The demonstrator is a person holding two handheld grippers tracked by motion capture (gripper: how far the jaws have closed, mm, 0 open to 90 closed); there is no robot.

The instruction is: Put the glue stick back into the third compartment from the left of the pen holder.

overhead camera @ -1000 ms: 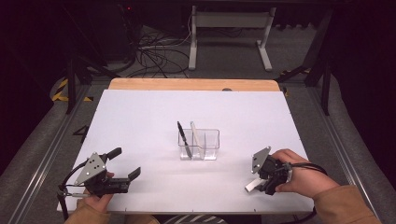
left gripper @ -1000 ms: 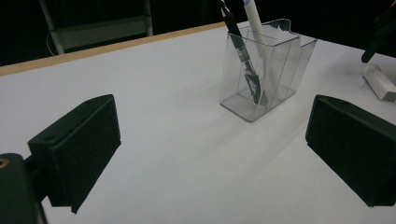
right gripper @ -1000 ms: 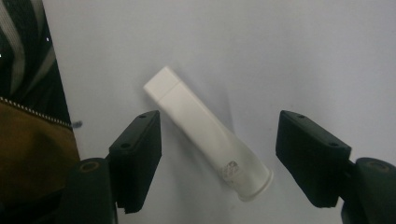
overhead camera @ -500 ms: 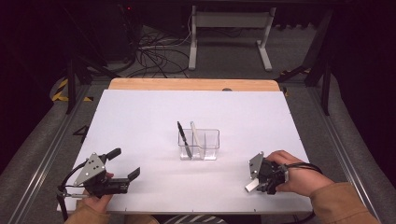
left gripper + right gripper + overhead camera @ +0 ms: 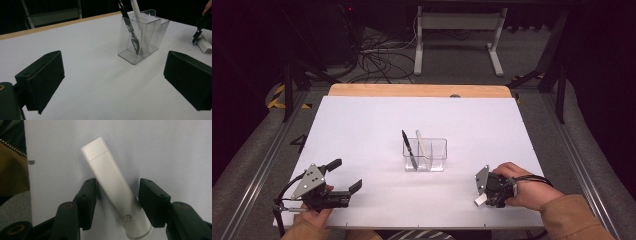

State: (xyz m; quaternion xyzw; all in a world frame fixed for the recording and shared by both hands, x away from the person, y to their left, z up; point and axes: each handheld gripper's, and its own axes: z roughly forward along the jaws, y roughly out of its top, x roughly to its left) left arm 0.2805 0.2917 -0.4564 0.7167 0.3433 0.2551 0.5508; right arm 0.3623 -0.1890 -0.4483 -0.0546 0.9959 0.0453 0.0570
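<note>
Left gripper [image 5: 343, 176] sits at the table's [image 5: 362, 125] near-left corner w/ jaws spread wide, holding nothing. At centre, a clear plastic holder [image 5: 425, 155] has a black pen [image 5: 409, 149] & a white pen [image 5: 421, 145] leaning in it. Right gripper [image 5: 117, 195], near-right, points down over a white tube [image 5: 112, 190] lying flat on the table, jaws apart on either side of it; can't tell if they touch it.

A clear organizer [image 5: 425, 156] holds a black pen [image 5: 408, 149] on the white table [image 5: 362, 125].
</note>
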